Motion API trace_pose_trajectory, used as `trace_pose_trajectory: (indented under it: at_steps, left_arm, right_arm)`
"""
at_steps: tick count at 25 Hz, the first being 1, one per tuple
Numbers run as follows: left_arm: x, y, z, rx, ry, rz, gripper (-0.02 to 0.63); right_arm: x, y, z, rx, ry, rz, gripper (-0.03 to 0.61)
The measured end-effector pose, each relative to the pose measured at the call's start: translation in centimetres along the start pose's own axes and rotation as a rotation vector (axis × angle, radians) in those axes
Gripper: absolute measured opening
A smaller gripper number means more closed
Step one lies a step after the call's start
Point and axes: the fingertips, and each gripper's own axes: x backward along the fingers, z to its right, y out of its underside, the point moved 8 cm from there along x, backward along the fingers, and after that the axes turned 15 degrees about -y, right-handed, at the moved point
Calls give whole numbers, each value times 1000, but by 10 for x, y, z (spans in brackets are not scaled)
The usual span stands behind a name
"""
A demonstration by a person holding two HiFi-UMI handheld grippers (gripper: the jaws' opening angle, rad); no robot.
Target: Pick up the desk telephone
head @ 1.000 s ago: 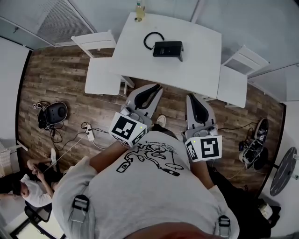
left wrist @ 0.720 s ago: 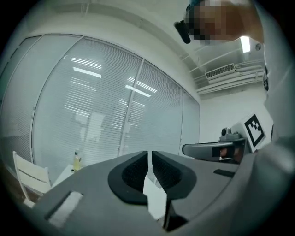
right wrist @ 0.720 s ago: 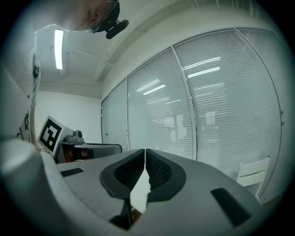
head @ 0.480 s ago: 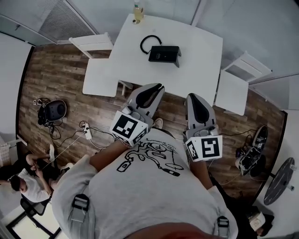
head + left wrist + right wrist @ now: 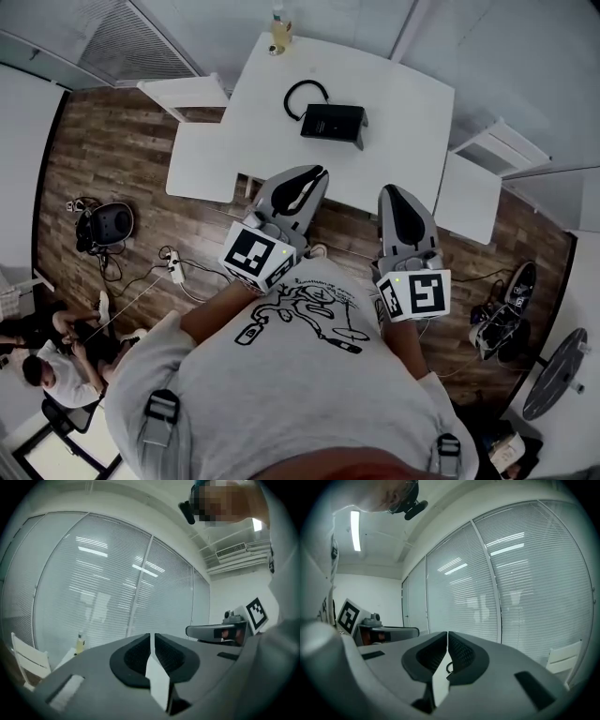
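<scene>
While the black, boxy desk telephone (image 5: pixel 333 122) sits flat toward the middle of the white worktop (image 5: pixel 403 103), its black cord (image 5: pixel 305 94) looped just beside its left end, I have my left hand-held gripper (image 5: pixel 313 172) and right hand-held gripper (image 5: pixel 391 191) both clenched tight on nothing, by the worktop's near edge and well apart from the phone. Both point toward the slatted window blinds (image 5: pixel 117 573). A yellowish bottle (image 5: pixel 279 32) stands at the worktop's far edge, and white chairs (image 5: pixel 187 91) stand at either side on the wood-plank floor (image 5: pixel 103 159).
</scene>
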Motion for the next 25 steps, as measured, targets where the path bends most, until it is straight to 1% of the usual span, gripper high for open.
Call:
trace_pose_trajectory:
  at_steps: [6, 12, 18, 25]
  left_arm:
    - [-35, -12, -36, 10, -8, 13, 28]
    - [-66, -30, -82, 8, -6, 16, 28]
    - [-102, -47, -123, 16, 18, 19, 28]
    - [-133, -54, -155, 25, 54, 10, 26]
  right_arm:
    - [-51, -10, 21, 14, -26, -11, 8]
    - [-108, -27, 32, 32, -41, -10, 8]
    - [-159, -41, 47, 47, -28, -18, 8]
    - [-200, -47, 59, 55, -9, -27, 8]
